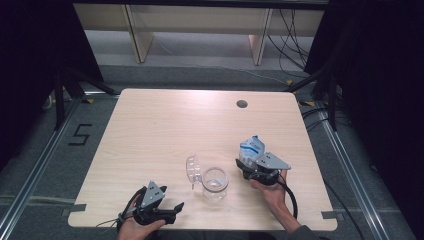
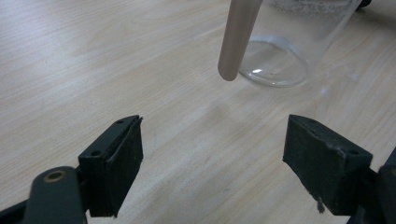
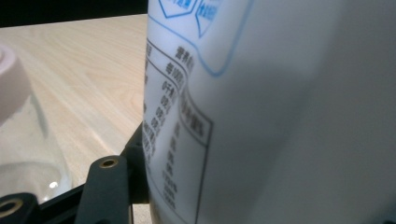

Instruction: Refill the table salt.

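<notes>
The right hand (image 1: 272, 190) is held low beside the clear jar (image 1: 215, 184); its right gripper (image 1: 255, 165) is clamped on a white carton (image 1: 251, 148) (upright, printed). The left gripper (image 1: 172, 209) is rested spread, empty.

The white carton (image 3: 280, 112) between the right gripper's jaws is cut off at three edges; its print is blurred, and the jaw behind it is hidden. Beyond the left gripper's jaws, the clear jar (image 2: 289, 42) is cropped at the top.
</notes>
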`<control>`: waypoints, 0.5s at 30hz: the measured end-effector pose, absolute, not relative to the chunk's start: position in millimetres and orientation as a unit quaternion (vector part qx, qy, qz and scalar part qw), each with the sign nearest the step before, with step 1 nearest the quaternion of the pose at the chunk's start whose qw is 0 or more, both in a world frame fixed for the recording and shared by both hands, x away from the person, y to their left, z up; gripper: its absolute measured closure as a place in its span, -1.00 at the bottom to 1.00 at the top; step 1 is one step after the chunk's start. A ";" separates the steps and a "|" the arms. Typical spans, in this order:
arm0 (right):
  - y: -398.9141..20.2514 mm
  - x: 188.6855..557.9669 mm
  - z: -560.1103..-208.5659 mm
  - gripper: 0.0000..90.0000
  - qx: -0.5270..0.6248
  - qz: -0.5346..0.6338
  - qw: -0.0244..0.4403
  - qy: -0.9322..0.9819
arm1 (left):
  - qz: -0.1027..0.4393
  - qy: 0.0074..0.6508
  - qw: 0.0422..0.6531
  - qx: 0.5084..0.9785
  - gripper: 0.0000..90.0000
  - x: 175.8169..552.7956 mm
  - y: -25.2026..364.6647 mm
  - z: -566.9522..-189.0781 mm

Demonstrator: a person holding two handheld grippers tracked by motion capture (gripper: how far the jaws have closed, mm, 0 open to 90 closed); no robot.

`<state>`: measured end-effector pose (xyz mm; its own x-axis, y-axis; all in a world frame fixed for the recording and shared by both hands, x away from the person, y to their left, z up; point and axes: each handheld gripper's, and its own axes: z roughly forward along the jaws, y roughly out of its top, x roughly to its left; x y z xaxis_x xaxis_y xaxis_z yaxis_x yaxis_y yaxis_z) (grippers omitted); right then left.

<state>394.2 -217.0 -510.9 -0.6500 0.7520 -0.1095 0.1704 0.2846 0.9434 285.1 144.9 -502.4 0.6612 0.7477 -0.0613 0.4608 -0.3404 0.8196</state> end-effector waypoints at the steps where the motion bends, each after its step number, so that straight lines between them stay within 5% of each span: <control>1: -216.7 394.7 -510.7 -0.08 0.299 0.517 0.278 0.752 | 0.164 0.381 0.435 0.799 -0.57 284.8 143.7 -502.8; 15: -211.5 408.5 -491.7 -0.07 0.180 0.532 0.283 0.778 | 0.166 0.381 0.436 0.798 -0.57 282.5 146.1 -502.8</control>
